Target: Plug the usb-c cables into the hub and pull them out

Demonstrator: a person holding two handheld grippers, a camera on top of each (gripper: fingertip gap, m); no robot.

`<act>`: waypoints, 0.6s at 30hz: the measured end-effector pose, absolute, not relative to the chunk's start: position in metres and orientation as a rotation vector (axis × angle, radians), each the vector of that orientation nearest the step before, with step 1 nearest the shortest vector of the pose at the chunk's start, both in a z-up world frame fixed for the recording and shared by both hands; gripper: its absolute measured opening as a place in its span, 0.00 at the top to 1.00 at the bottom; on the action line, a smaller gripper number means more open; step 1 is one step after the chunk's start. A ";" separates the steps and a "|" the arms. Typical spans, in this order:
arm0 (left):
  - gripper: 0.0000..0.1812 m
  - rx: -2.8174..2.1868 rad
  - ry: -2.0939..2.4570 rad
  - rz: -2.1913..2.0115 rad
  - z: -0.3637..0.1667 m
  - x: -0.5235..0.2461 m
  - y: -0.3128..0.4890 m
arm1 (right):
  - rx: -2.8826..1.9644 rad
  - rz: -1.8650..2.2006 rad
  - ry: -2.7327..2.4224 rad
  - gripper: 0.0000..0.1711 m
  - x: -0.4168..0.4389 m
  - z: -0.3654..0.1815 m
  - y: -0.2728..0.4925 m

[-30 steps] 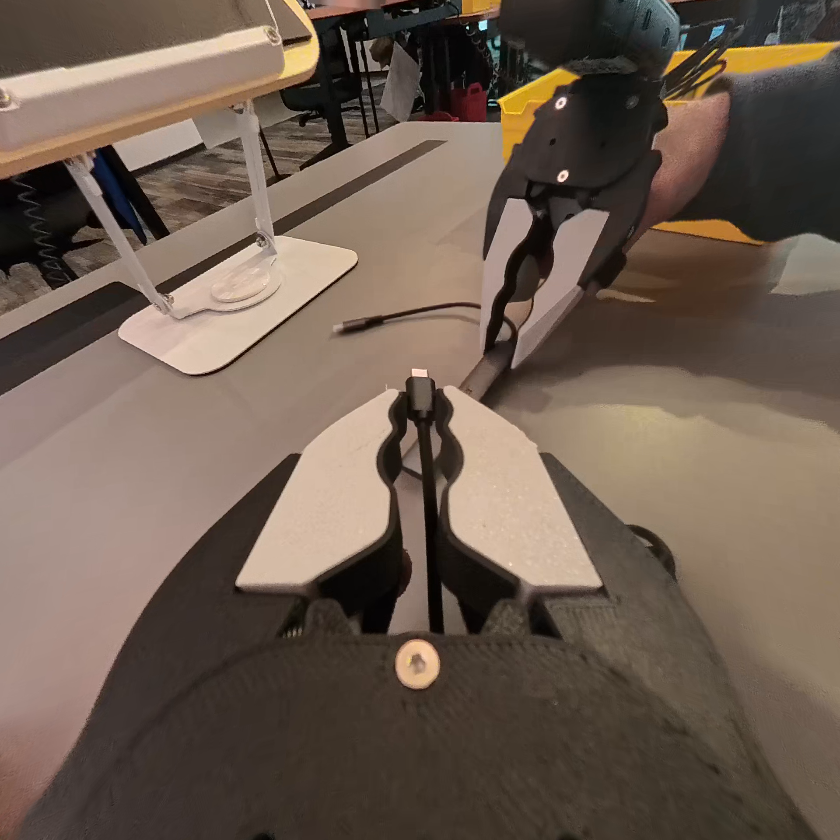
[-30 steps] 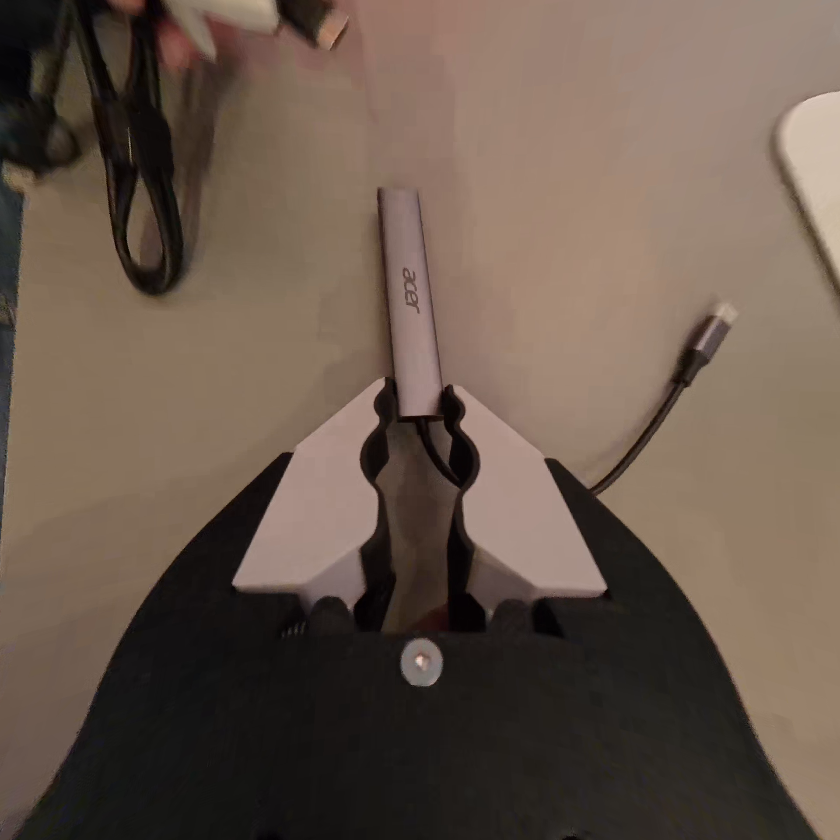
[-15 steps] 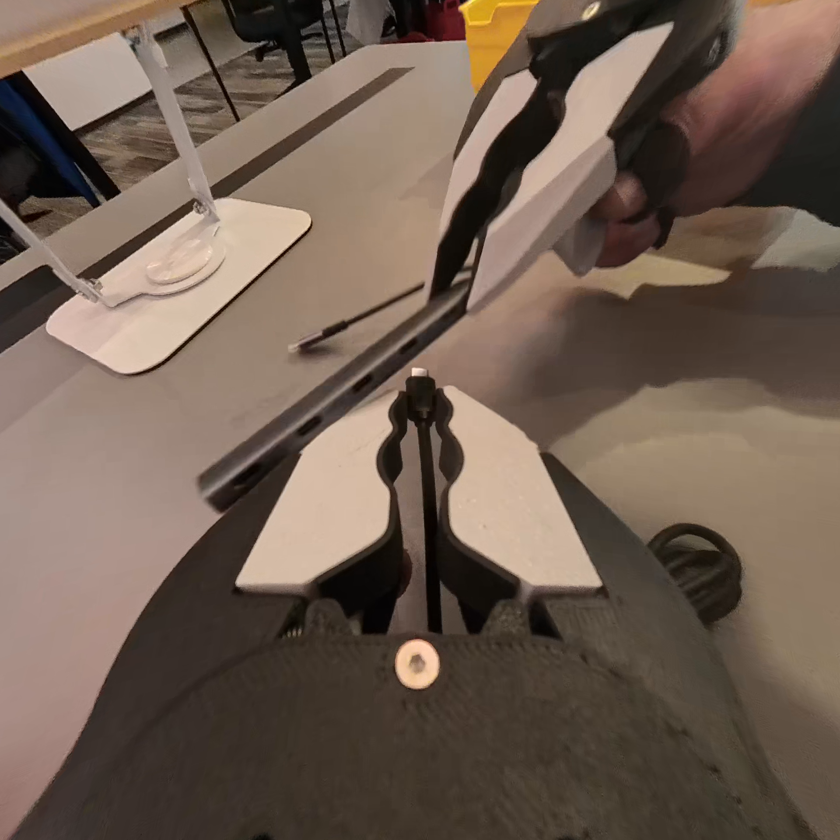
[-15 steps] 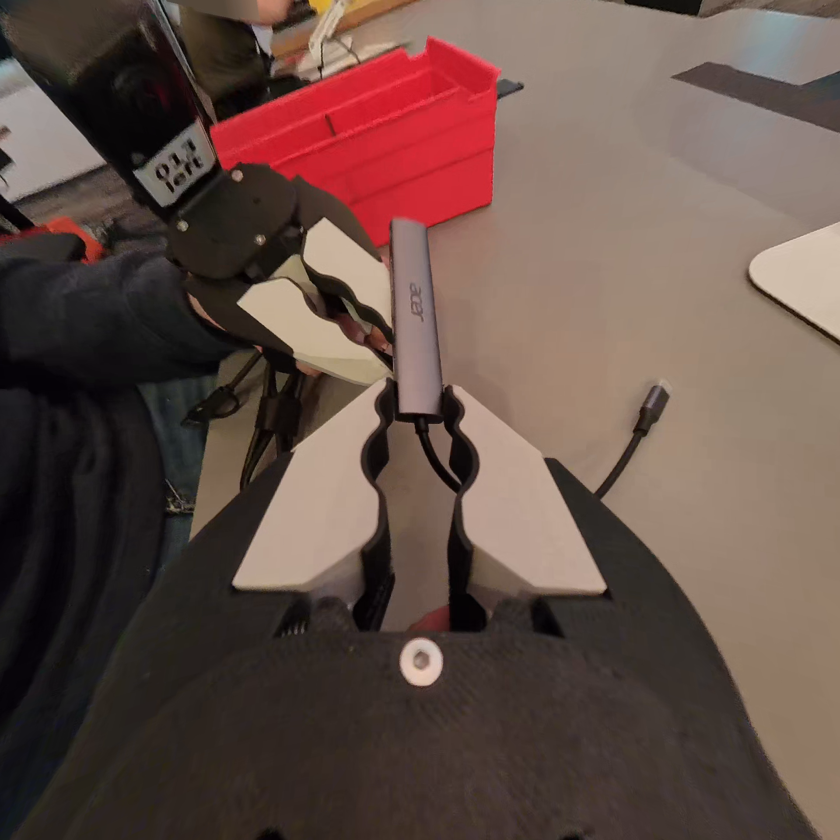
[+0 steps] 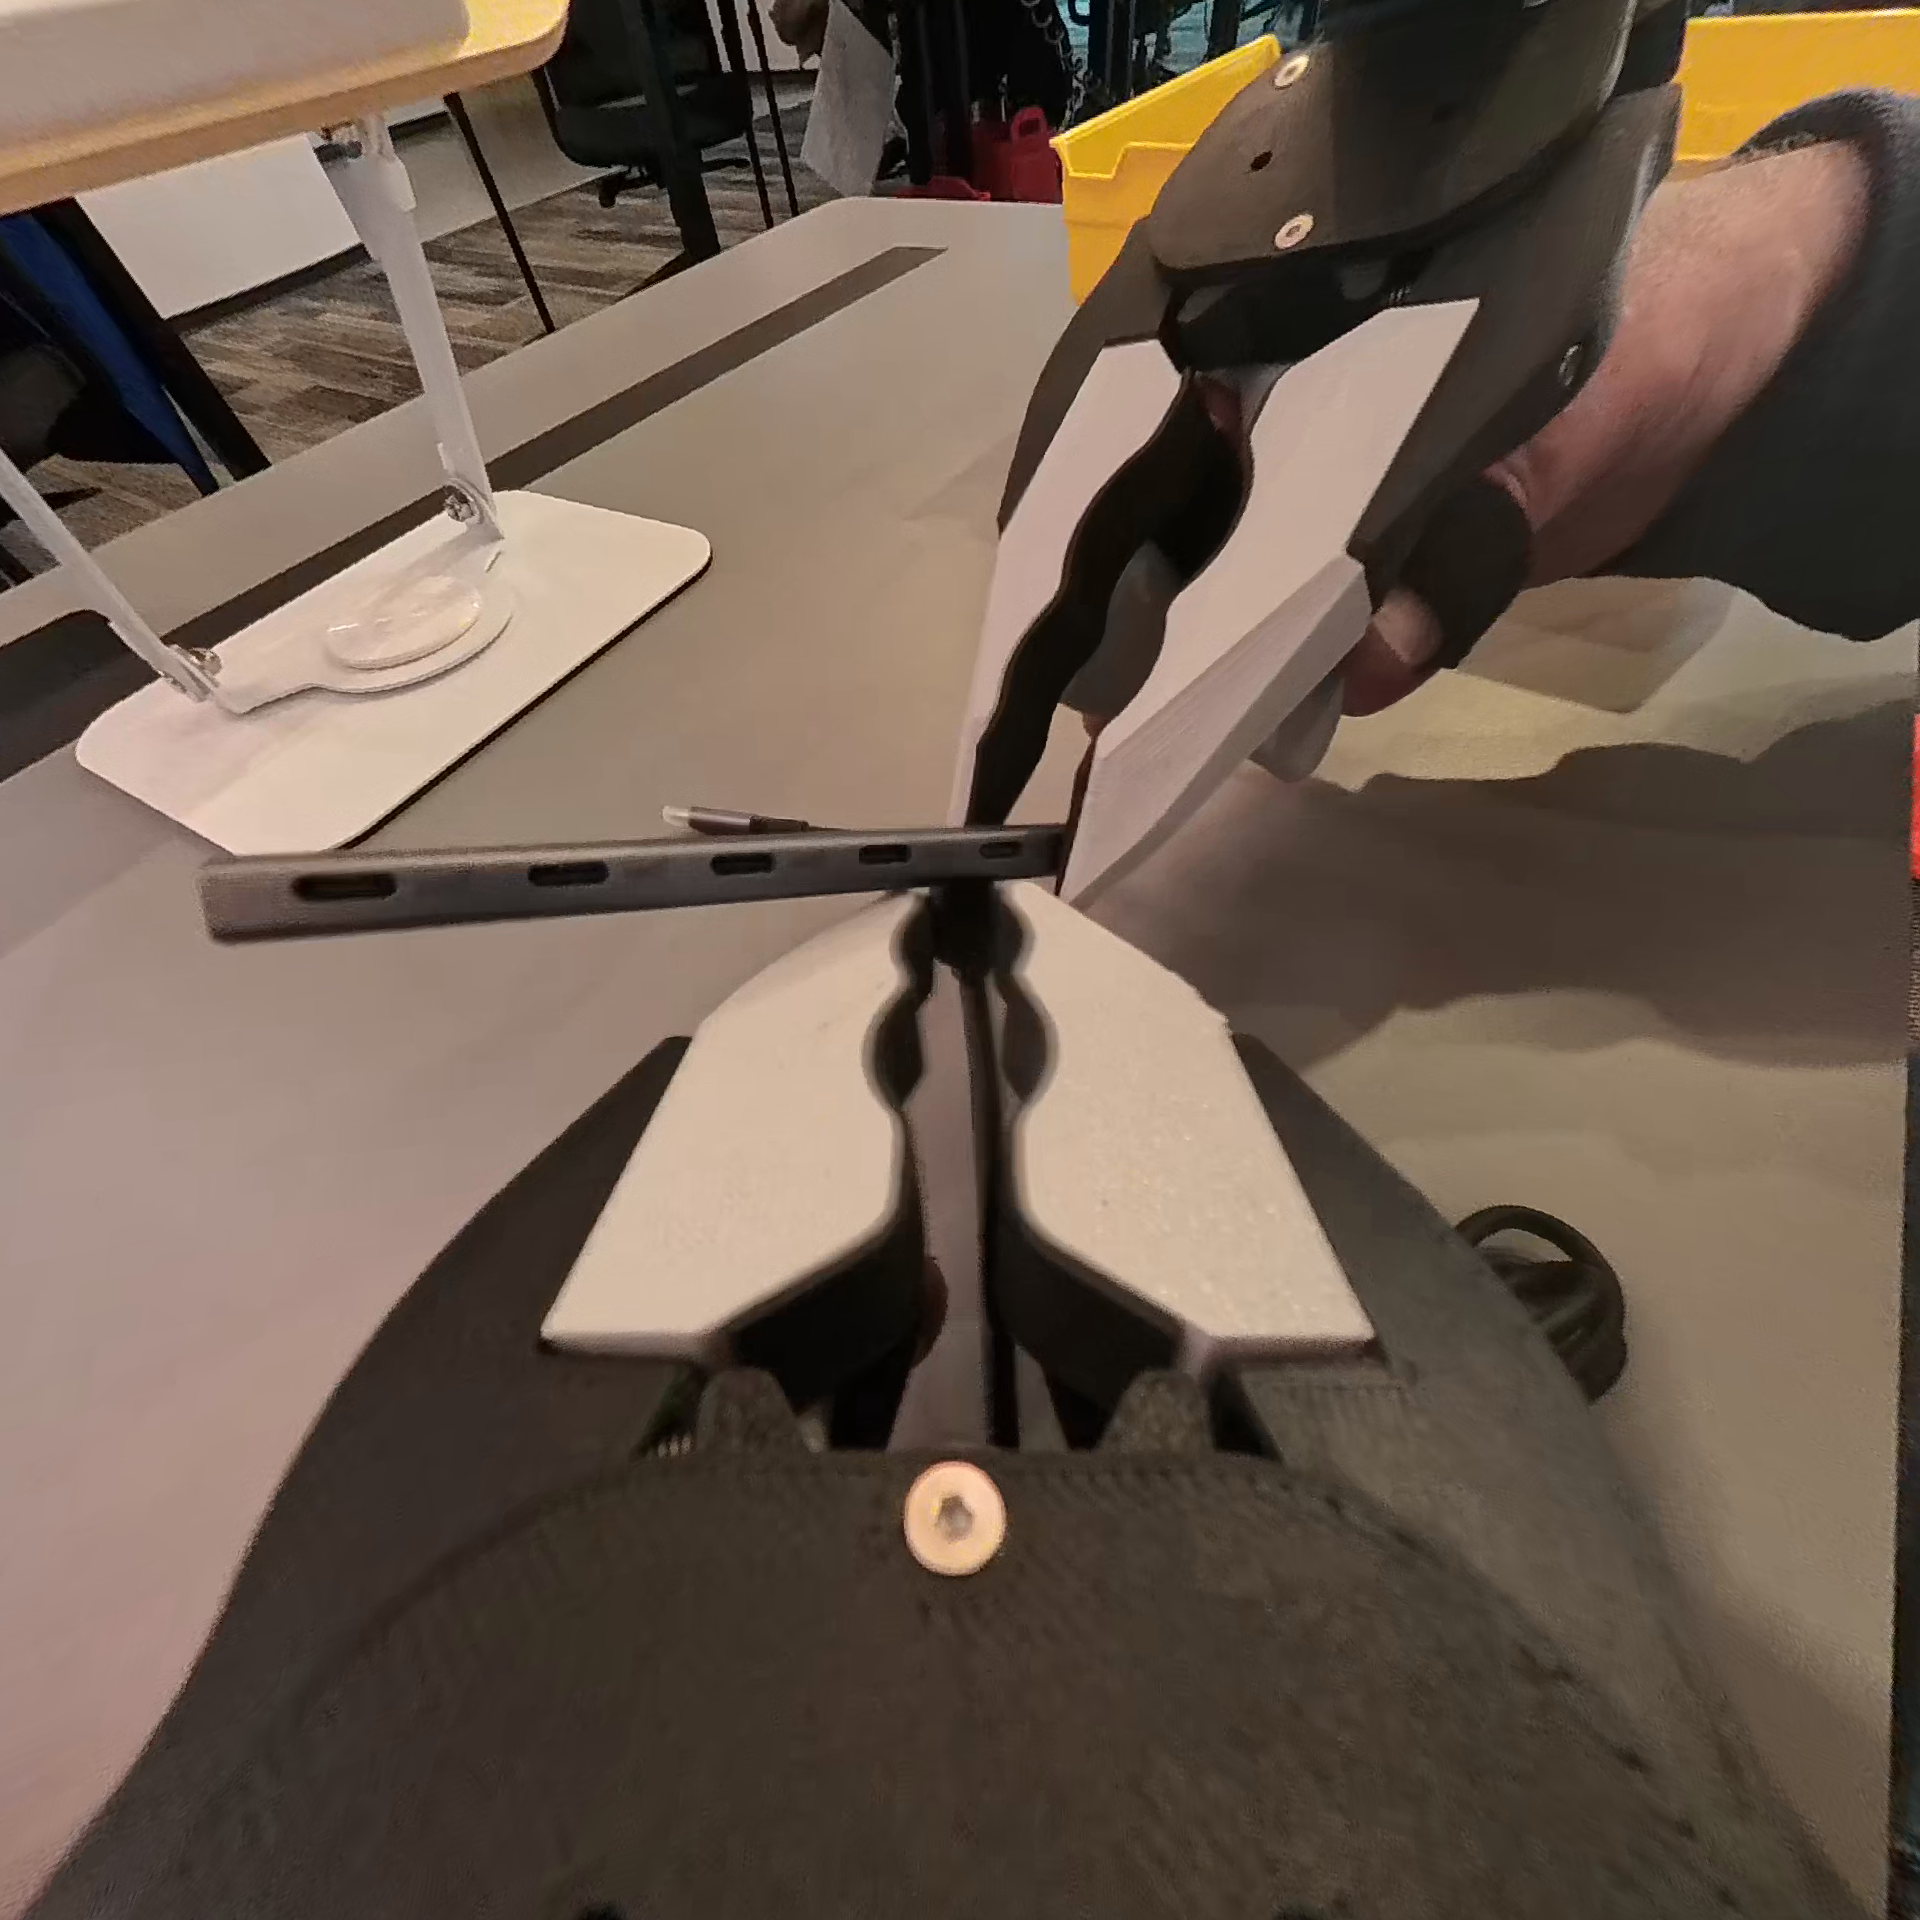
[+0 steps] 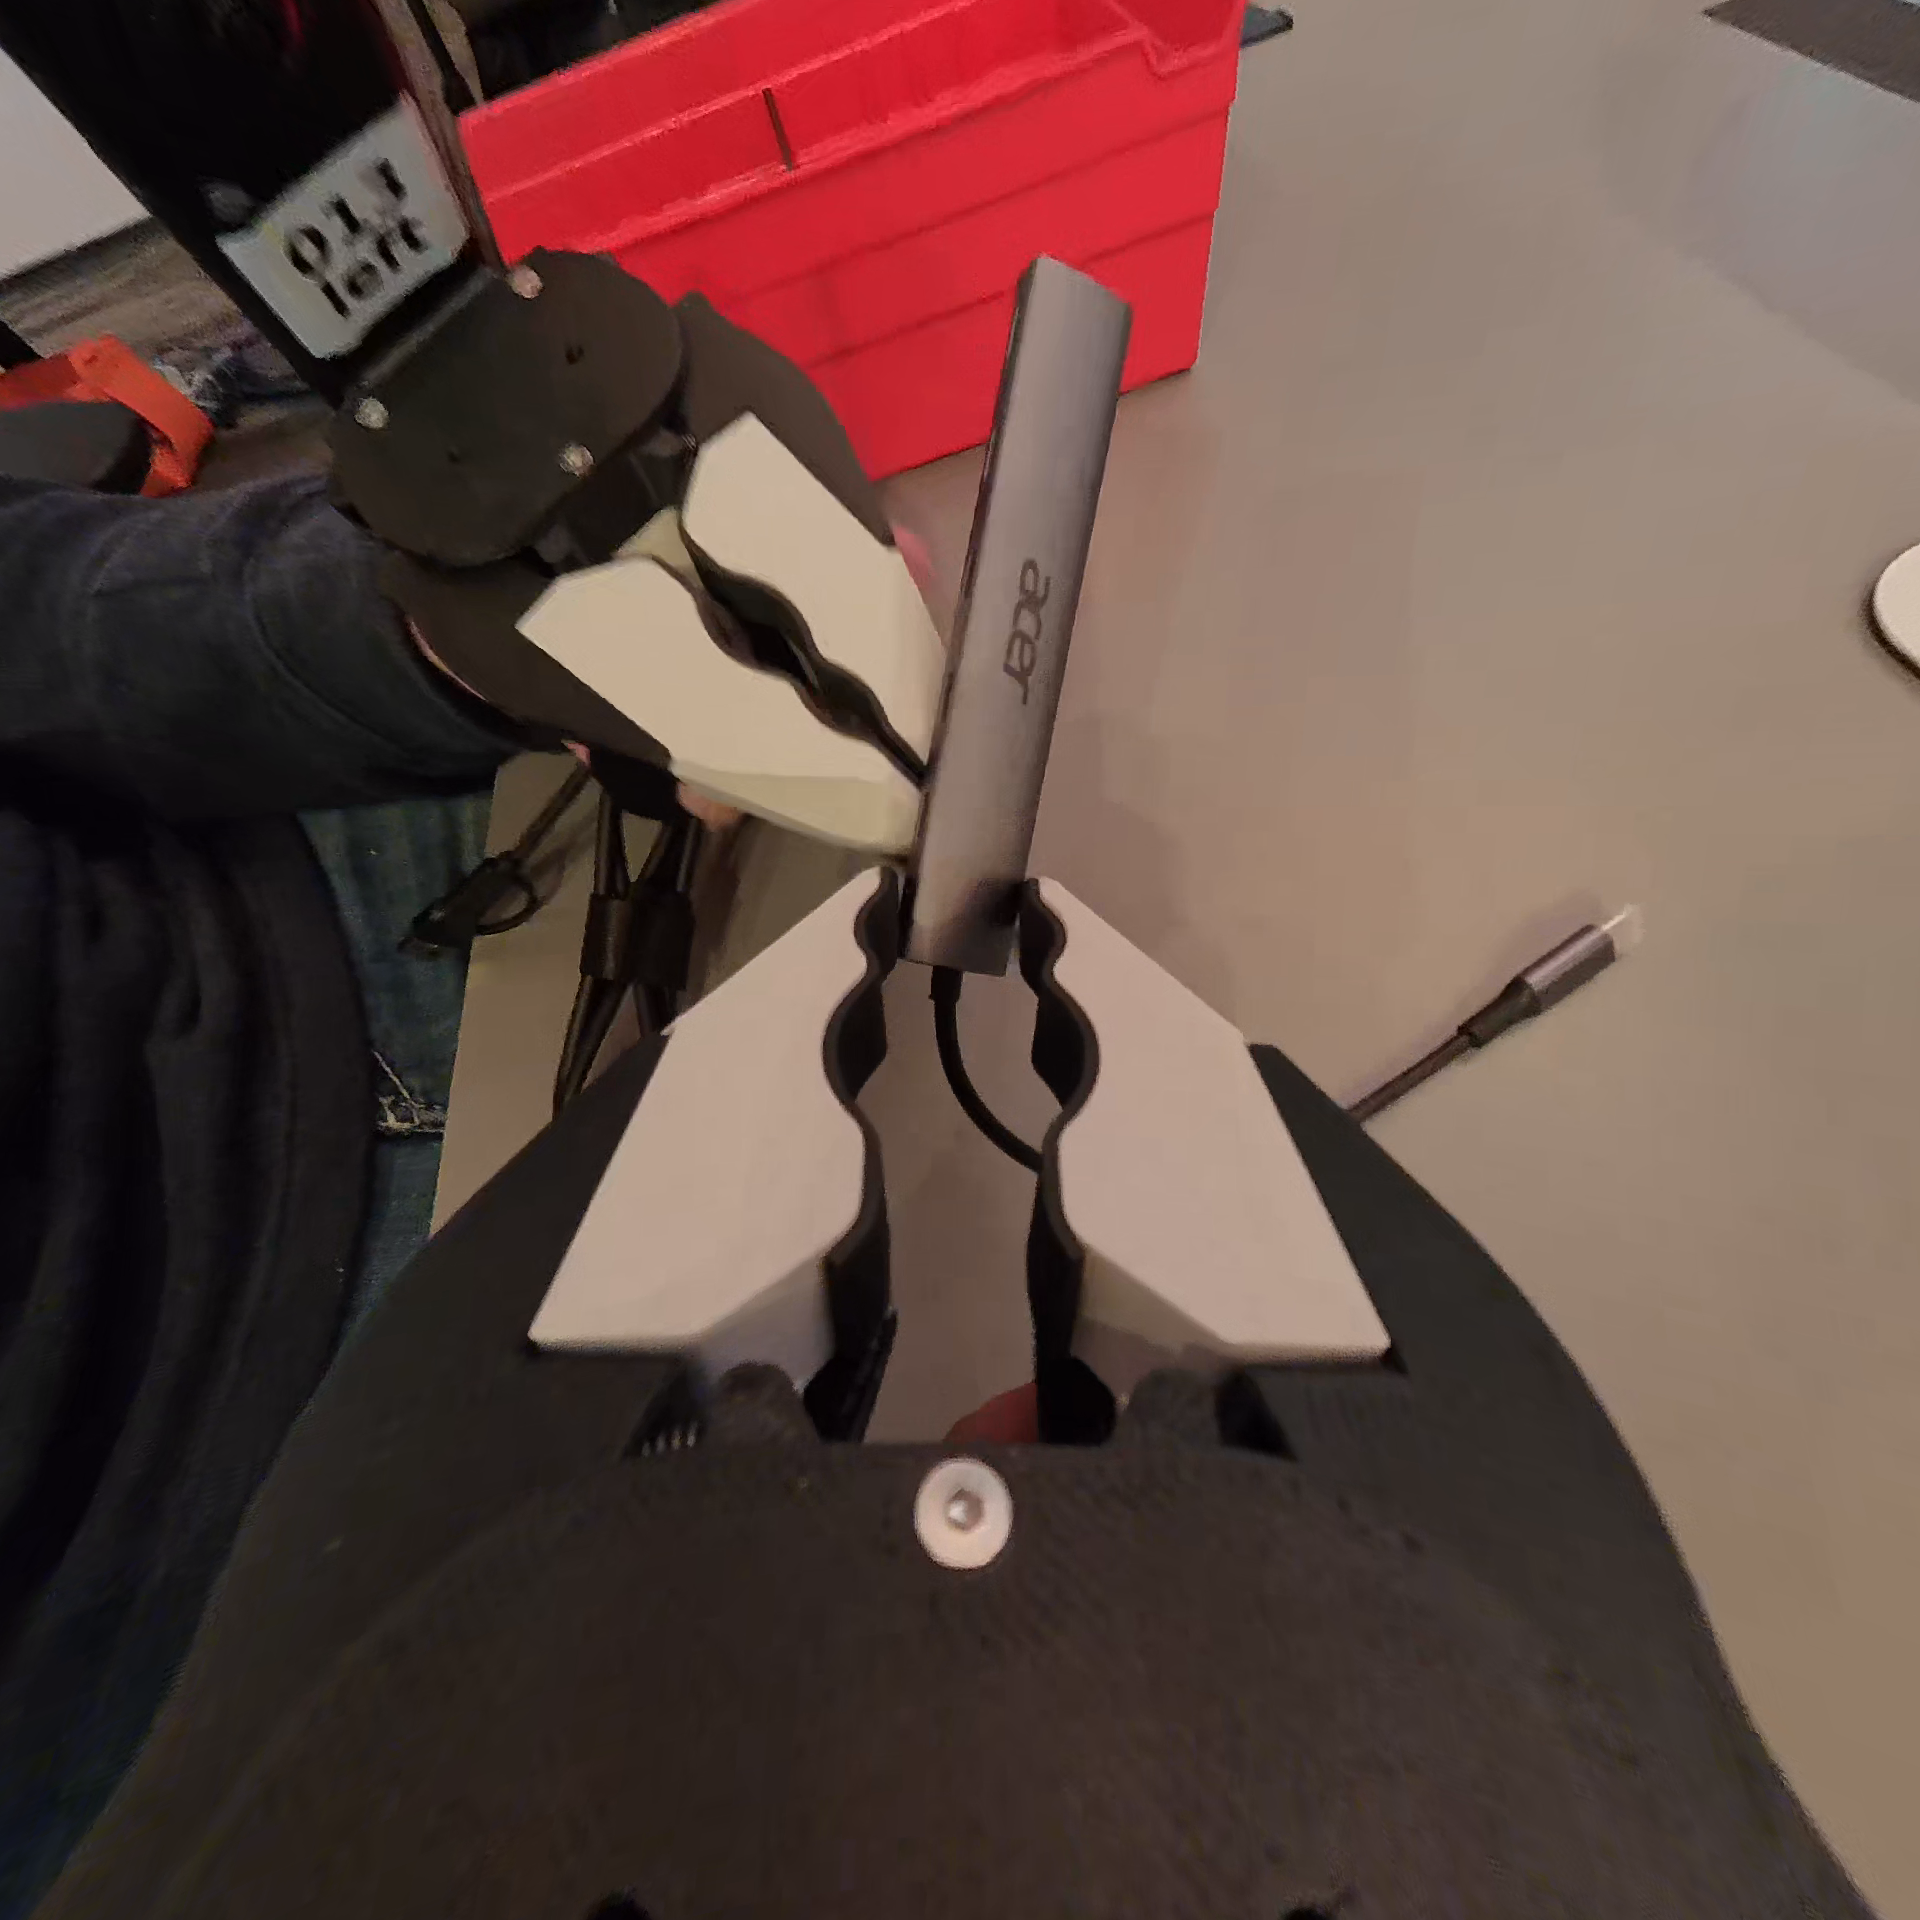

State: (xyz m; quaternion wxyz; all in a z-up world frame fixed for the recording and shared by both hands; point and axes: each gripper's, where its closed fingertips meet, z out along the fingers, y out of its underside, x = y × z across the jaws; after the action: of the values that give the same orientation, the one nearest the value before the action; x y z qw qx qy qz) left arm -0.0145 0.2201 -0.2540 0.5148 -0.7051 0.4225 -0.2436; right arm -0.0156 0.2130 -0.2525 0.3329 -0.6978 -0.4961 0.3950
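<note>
My left gripper [image 5: 961, 914] fills the lower half of the left wrist view, its grey fingers [image 5: 769, 1143] pinched tight on a black USB-C cable [image 5: 977, 1143] that runs back between them. The plug end meets the side of a slim grey hub [image 5: 623, 888], held level above the grey table [image 5: 312, 1091], a row of ports facing me. My right gripper [image 5: 1039, 831] reaches down from the upper right and clamps the hub's right end. Behind the hub, another cable plug [image 5: 717, 821] lies on the table. A white stand [image 5: 395, 665] sits at the left.
</note>
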 end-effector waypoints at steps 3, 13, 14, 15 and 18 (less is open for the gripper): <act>1.00 -1.678 0.990 -0.624 -0.249 -0.015 0.219 | -1.856 1.022 -1.295 0.88 -0.015 -0.259 0.213; 1.00 -1.680 0.982 -0.611 -0.250 -0.014 0.221 | -1.824 0.989 -1.245 0.89 -0.012 -0.254 0.217; 1.00 -1.677 0.975 -0.621 -0.249 -0.014 0.222 | -1.816 0.969 -1.246 0.89 -0.012 -0.253 0.217; 0.99 -1.675 0.962 -0.635 -0.247 -0.015 0.222 | -1.809 0.952 -1.256 0.89 -0.012 -0.253 0.217; 0.96 -1.673 0.914 -0.697 -0.242 -0.015 0.225 | -1.775 0.844 -1.283 0.89 -0.010 -0.253 0.219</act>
State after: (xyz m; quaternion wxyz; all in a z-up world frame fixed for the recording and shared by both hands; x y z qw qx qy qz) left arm -0.0155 0.2247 -0.2424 0.5278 -0.6999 0.3825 -0.2919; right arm -0.0104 0.2189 -0.2534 0.3870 -0.6974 -0.5040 0.3314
